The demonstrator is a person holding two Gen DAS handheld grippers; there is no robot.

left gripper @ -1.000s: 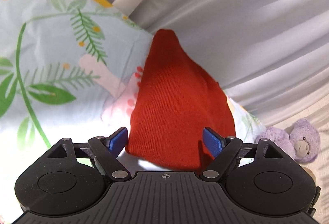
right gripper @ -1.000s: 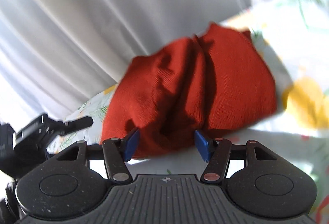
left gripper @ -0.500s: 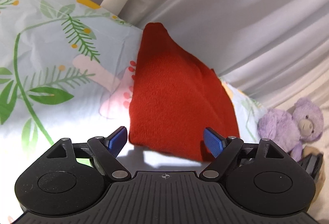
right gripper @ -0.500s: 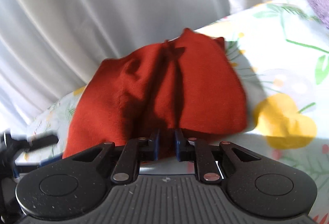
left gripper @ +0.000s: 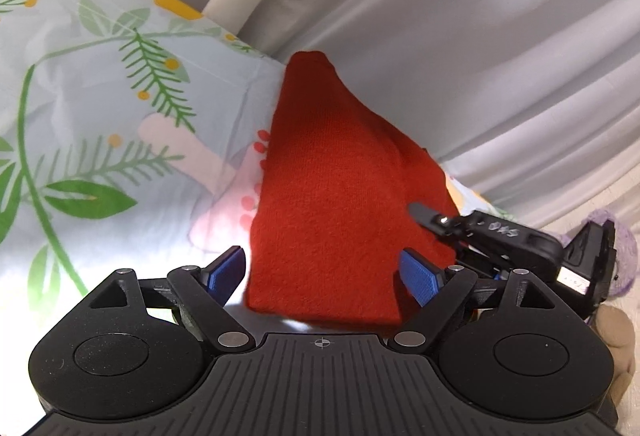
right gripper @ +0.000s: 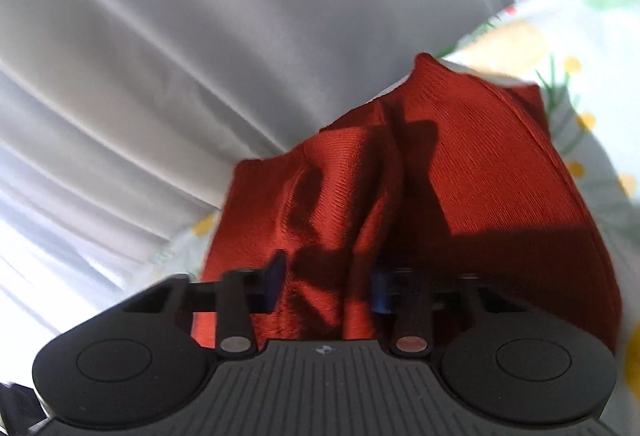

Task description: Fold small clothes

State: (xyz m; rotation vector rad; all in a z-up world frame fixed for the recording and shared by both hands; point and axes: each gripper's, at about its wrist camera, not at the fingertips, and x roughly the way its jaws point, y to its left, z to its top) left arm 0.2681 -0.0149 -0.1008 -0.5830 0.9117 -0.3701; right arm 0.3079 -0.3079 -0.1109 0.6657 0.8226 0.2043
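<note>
Cloth [left gripper: 336, 220] lies on the sheet [left gripper: 100, 115] against the curtain [left gripper: 480, 55]. The right gripper [right gripper: 328, 284] has just been closing and now pinches a bunched ridge of it, while the left gripper [left gripper: 320, 272] stands spread astride its near end, not pressing. Left should nip that hem squarely so both lift evenly; the curtain crowds the far side, and a teddy [left gripper: 624, 244] sits beyond the right gripper.

- The knitted garment [left gripper: 340, 203] is laid on the printed sheet [left gripper: 100, 123], its far tip set against the curtain [left gripper: 460, 35] behind.
- The left gripper [left gripper: 324, 272] is placed before the garment's near edge, one finger to each side.
- The right gripper [left gripper: 472, 232] is seen at the garment's right edge.
- A plush toy [left gripper: 624, 248] is partly hidden behind the right gripper.
- In the right wrist view, bunched garment folds [right gripper: 332, 268] are found between the fingers.
</note>
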